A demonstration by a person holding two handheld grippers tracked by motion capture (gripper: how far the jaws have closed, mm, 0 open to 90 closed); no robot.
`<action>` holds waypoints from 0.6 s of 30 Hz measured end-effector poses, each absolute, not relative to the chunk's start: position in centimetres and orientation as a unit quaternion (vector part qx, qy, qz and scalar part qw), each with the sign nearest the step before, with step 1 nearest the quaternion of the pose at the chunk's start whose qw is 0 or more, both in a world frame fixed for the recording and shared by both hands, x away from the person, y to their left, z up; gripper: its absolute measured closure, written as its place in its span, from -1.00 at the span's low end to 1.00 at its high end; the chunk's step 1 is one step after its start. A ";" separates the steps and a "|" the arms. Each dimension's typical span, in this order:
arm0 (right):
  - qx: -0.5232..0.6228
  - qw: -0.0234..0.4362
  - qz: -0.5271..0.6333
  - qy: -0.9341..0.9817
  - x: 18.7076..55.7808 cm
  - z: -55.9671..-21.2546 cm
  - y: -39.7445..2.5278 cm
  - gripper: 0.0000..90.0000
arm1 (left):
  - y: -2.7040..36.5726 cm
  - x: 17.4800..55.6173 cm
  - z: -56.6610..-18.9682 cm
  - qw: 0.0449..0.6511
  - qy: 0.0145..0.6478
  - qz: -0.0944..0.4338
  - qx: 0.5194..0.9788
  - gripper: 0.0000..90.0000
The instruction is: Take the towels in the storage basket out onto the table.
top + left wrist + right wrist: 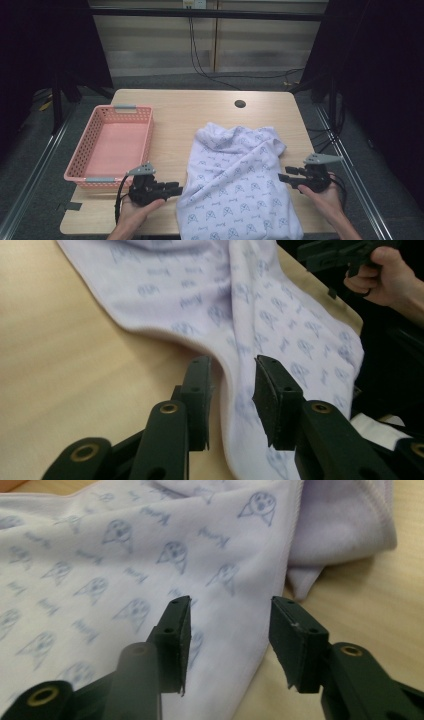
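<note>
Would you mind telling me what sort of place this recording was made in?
Probably a lab recording station: a wooden table ringed by dark curtains, cables trailing across the floor, and hand-held grippers, left gripper and right gripper.

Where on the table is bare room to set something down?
Bare wood lies along the far edge of the table beyond the cloth, and in the strip between the pink basket and the cloth. The basket's floor is bare too. The near right is crowded: cloth overhangs the front edge.
</note>
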State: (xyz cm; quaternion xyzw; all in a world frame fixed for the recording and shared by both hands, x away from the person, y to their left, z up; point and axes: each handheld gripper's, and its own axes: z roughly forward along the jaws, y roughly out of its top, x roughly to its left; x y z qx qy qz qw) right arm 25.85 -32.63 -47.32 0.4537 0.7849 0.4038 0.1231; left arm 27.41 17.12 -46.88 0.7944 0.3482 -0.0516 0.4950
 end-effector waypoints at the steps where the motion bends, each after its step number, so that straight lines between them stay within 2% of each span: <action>1: 0.455 0.121 0.401 0.786 26.8 -47.5 -32.4 0.13 | 16.7 28.1 -46.8 0.495 0.346 -0.047 0.795 0.49; 5: 0.468 0.139 0.384 0.783 29.8 -48.5 -31.7 0.08 | 14.5 30.1 -46.9 0.495 0.337 -0.031 0.800 0.42; 6: 0.473 0.137 0.381 0.783 30.3 -48.8 -31.6 0.12 | 14.0 30.3 -47.0 0.493 0.329 -0.031 0.805 0.42; 8: 0.472 0.121 0.381 0.786 30.6 -49.2 -31.5 0.55 | 13.0 30.4 -47.5 0.482 0.319 -0.031 0.815 0.43; 10: 0.467 0.121 0.384 0.787 30.0 -49.0 -31.5 0.90 | 12.0 30.2 -48.4 0.443 0.310 -0.020 0.841 0.47; 11: 0.464 0.118 0.388 0.788 29.5 -48.7 -31.6 0.97 | 11.9 30.1 -48.9 0.432 0.307 -0.021 0.848 0.49; 16: 0.456 0.105 0.400 0.788 25.8 -47.6 -33.2 0.98 | 12.5 29.4 -49.5 0.420 0.300 -0.040 0.856 0.53; 18: 0.451 0.104 0.402 0.790 24.0 -47.4 -33.9 0.98 | 12.6 28.5 -49.6 0.407 0.291 -0.039 0.865 0.62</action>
